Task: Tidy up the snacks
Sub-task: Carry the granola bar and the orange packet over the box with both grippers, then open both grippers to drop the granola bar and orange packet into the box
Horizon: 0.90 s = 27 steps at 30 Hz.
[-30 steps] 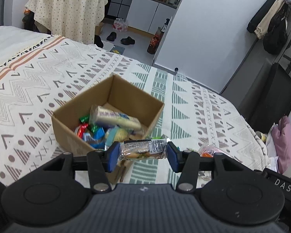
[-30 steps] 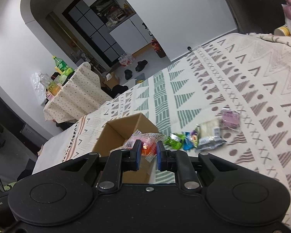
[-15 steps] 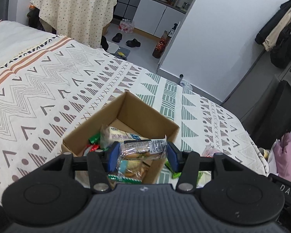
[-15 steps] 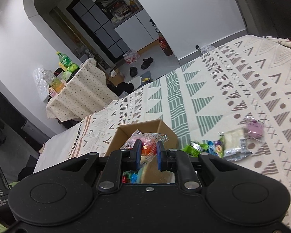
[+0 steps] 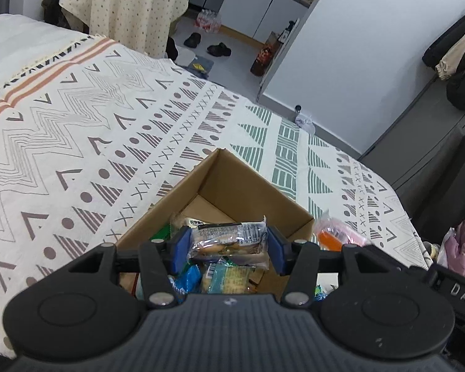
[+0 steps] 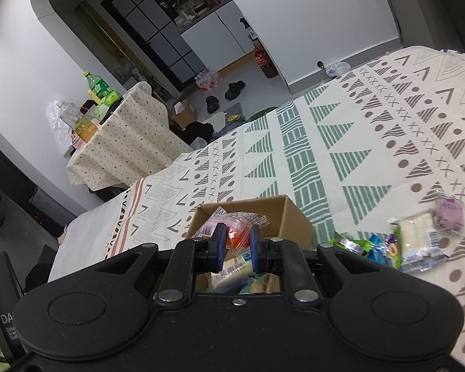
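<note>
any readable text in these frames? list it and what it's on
"DAS": white letters on the right gripper body, cut off at the frame edge.
"DA": same marking on the left gripper body, cut off.
Biscuit packet: barcode digits, too small.
Snack wrappers, green bottle: print blurred.

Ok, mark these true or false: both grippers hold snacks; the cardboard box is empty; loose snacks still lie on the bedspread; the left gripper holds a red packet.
1. Both grippers hold snacks: true. The left gripper and right gripper each clamp a packet.
2. The brown cardboard box is empty: false, wrapped snacks lie inside.
3. Loose snacks lie on the patterned bedspread: true.
4. Left holds a red packet: false, it holds a clear biscuit packet; the right holds the red-and-clear packet.
</note>
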Each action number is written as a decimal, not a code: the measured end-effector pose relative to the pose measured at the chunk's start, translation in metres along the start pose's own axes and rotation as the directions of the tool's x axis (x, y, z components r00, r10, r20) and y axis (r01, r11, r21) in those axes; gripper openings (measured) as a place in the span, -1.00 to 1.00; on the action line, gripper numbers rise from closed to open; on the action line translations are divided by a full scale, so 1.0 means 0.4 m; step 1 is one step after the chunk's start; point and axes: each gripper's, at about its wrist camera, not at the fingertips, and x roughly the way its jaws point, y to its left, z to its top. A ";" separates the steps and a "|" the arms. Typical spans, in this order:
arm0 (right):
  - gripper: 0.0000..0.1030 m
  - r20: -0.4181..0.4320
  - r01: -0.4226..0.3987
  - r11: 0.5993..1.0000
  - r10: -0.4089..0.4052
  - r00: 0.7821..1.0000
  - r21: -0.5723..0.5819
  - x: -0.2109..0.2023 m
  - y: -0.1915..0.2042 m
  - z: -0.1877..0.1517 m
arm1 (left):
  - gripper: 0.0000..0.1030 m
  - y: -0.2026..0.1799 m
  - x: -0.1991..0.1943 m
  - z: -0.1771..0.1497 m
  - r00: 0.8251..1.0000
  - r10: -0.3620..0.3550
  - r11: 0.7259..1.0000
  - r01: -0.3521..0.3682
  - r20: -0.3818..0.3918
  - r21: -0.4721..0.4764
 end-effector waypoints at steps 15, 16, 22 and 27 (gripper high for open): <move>-0.41 -0.025 -0.032 0.999 0.032 0.999 -0.002 0.027 0.043 -0.003 | 0.44 0.058 -0.002 0.016 0.999 0.027 0.998 -0.028 -0.032 -0.058; -0.40 -0.026 -0.043 0.999 0.043 0.999 0.003 0.021 0.042 -0.004 | 0.48 0.059 -0.008 0.015 0.999 0.028 0.998 -0.030 -0.031 -0.059; -0.05 -0.008 -0.027 0.999 0.028 1.000 0.024 -0.037 0.010 -0.012 | 0.65 0.057 -0.044 0.004 0.999 0.043 0.997 -0.044 -0.014 -0.069; 0.24 0.017 0.002 1.000 -0.002 1.000 0.016 -0.097 -0.024 -0.029 | 0.83 0.037 -0.076 -0.022 0.999 0.045 0.997 -0.045 0.003 -0.060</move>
